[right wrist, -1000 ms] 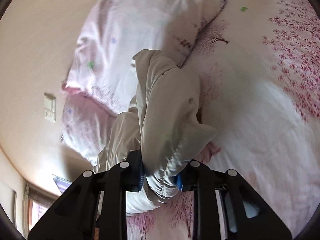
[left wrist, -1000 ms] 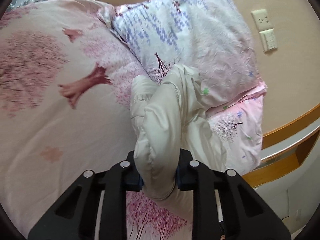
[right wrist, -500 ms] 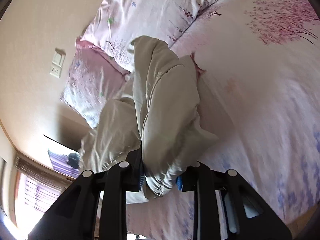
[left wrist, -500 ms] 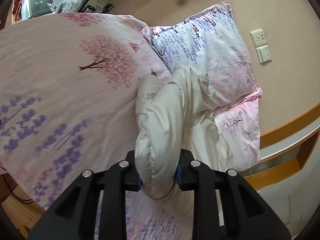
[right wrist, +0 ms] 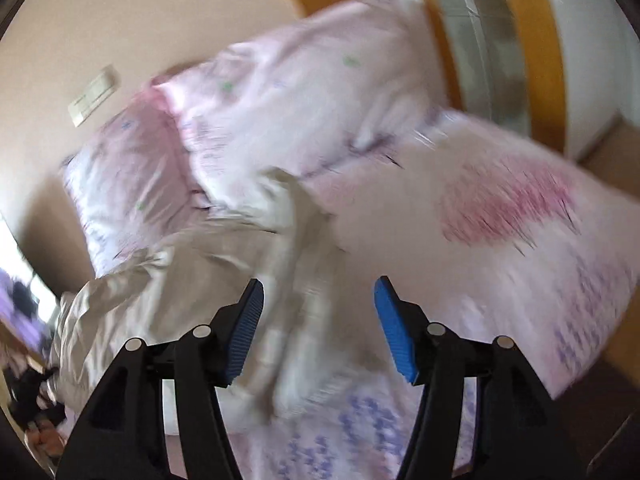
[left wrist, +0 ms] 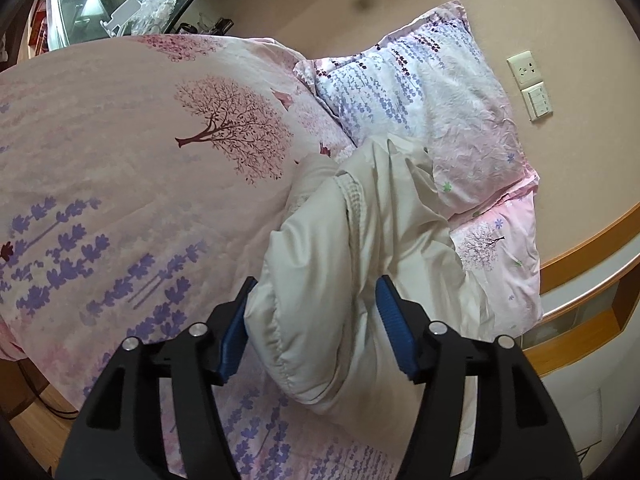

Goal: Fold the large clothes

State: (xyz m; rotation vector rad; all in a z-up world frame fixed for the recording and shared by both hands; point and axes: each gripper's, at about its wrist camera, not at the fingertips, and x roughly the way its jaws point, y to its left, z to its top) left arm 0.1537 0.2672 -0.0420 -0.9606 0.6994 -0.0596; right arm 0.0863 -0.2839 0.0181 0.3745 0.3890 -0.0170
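Left wrist view: cream padded garment (left wrist: 360, 240), bunched, lying on the bed's floral duvet (left wrist: 140, 160) with its far end up against the pillows. Half a second ago both claws were clamped on thick folds of it; both now stand spread wide. Left claw (left wrist: 314, 320): jaws apart, blue pads (left wrist: 394, 332) on either side of a rounded fold of the garment; the left-hand pad sits just beside the cloth, contact not certain, and the right-hand pad is clear of it. Nothing gripped.

Right wrist view, heavily motion-blurred: right claw (right wrist: 318, 322) open, jaws apart; the garment (right wrist: 192, 276) is no longer between the pads and lies spread lower on the duvet (right wrist: 500, 240), mostly to the left of the claw and beneath it.

Surroundings, left wrist view: white pillow with purple flower print (left wrist: 424, 92) leaning on the beige wall (left wrist: 520, 8); pink pillow (left wrist: 500, 256) beside it, partly covered by the garment; wall socket (left wrist: 525, 67) above a switch plate (left wrist: 538, 100); wooden headboard rail (left wrist: 592, 248) at right; cluttered shelf (left wrist: 132, 12) at upper left, contents too small to identify.
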